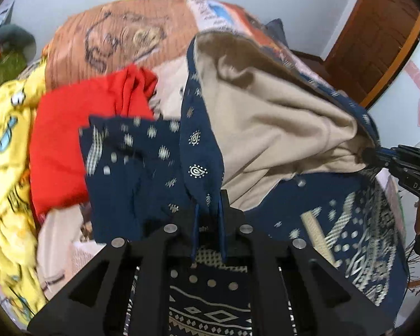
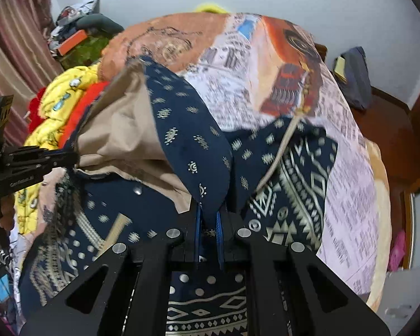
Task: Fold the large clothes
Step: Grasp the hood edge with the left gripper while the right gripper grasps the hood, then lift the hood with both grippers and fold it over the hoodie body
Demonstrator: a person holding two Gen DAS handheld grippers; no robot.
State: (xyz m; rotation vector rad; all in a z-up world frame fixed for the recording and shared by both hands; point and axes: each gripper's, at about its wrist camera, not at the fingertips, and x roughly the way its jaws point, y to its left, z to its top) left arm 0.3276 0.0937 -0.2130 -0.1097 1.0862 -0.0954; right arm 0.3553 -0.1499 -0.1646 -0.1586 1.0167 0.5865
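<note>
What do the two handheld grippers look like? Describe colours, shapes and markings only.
Both are matte black. The left gripper and the right gripper each have angular linkage arms with triangular cut-outs, round silver pivot pins and thin blue finger pads. Seen from the side, the right gripper's body carries white lettering reading DAS; the left one's small white lettering is too blurred to read. No cables or sleeves show.

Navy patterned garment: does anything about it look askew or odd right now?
The navy patterned garment is flipped over at the top, its beige lining showing. Each claw, left and right, is shut on its edge. Unfolded clothes are heaped beside it, including a red garment.
</note>
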